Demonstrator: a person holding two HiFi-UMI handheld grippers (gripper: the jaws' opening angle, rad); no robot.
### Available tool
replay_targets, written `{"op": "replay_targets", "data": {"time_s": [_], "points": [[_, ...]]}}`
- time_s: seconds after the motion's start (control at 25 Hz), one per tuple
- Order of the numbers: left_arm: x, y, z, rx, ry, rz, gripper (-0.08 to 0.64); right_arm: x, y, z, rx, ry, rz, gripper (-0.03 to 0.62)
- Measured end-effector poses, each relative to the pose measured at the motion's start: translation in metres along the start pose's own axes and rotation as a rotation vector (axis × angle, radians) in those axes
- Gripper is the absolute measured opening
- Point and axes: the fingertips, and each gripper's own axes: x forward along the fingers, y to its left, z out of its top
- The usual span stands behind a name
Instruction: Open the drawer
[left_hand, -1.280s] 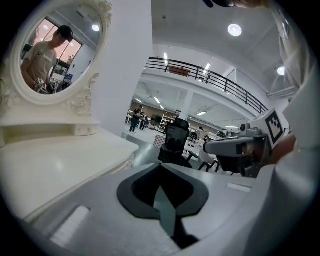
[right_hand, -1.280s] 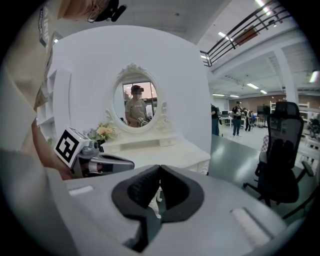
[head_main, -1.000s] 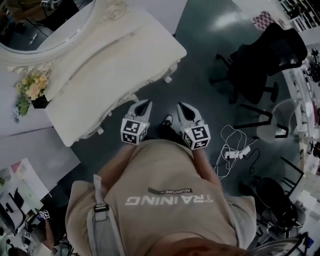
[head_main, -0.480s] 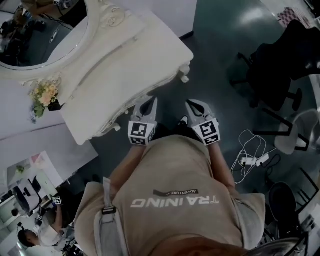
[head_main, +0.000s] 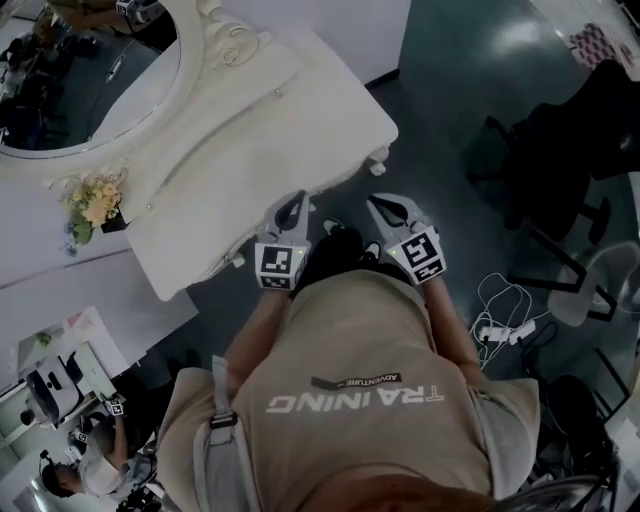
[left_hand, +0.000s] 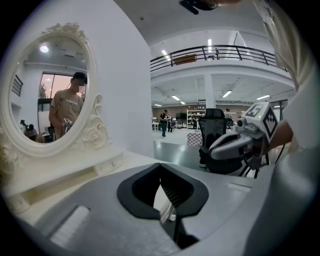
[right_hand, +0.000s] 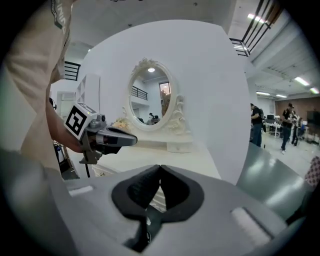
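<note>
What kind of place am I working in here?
Likely a lab or workshop hall, not a home: a white dressing table near an office chair, cables on the floor, a railed mezzanine beyond.

Dim overhead view; fisheye-warped, evenly lit closeups.

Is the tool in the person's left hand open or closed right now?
Shut. In the left gripper view, the left gripper has its jaws meeting at the tips, with nothing between them.

Held low and side by side, the left gripper and the right gripper point forward and slightly down, both jaws closed, empty.
</note>
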Motion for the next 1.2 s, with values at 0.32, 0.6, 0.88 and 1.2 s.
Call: {"op": "replay_targets", "data": {"time_s": [0.32,0.6,0.88,1.2], "points": [[0.048,0.057,0.016,-0.096,-0.060,-0.010,0.008,0.052,-0.023,0.041,-0.004,0.020,0.009,0.003],[0.050,0.099,-0.011,-0.125,-0.028,0.049,0.008,0.109,-0.032,0.049,0.028,0.026,0.065,0.003],[0.024,0.128,-0.042,-0.262,0.060,0.253,0.008,0.150,-0.039,0.075,-0.046,0.023,0.235,0.002],[0.036,0.108,-0.054,-0.401,0.140,0.401,0.008,0.188,-0.071,0.071,-0.094,0.040,0.359,0.003]]}}
